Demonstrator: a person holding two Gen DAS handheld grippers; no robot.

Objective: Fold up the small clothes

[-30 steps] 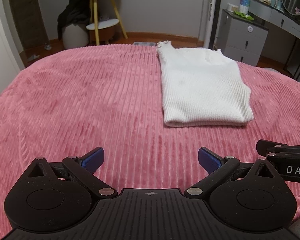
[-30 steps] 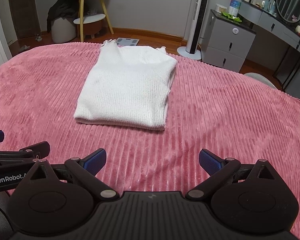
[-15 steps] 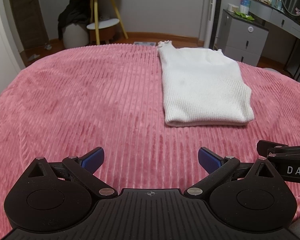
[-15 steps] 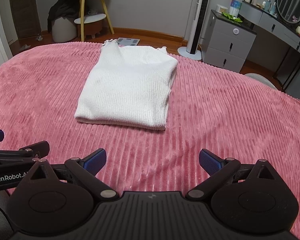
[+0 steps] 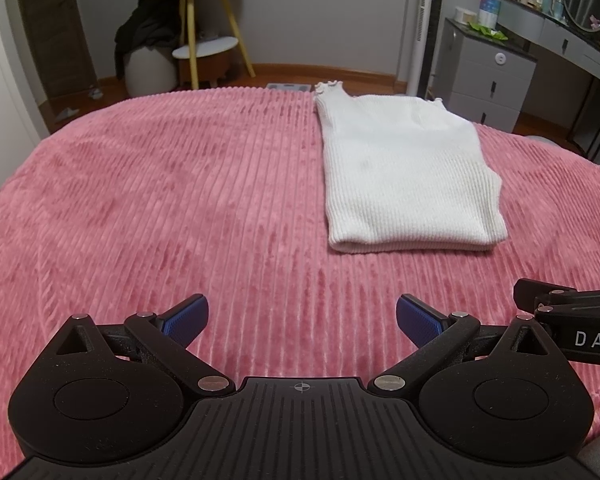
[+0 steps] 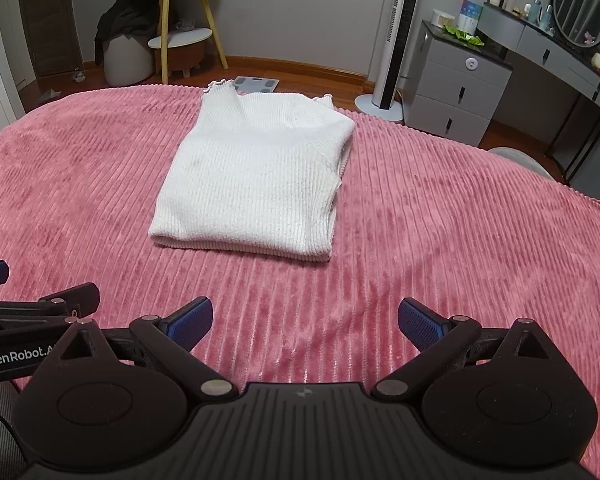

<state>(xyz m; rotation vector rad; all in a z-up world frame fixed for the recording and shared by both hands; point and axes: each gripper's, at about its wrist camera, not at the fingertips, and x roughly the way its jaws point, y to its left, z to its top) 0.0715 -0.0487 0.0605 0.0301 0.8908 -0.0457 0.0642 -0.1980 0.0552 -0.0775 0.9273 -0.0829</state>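
A white ribbed knit top [image 5: 404, 176] lies folded flat on the pink corduroy bedspread [image 5: 160, 200], its folded edge toward me; it also shows in the right wrist view [image 6: 256, 180]. My left gripper [image 5: 302, 320] is open and empty, low over the bedspread, near and left of the top. My right gripper [image 6: 305, 322] is open and empty, in front of the top's near edge, apart from it. Each gripper's side shows at the other view's edge.
Beyond the bed stand a yellow-legged side table [image 5: 196, 40] with dark clothes, a tower fan [image 6: 396, 32], a grey drawer unit [image 6: 456, 84], a dressing table with a round mirror [image 6: 578, 12] and a bathroom scale [image 6: 256, 85] on the floor.
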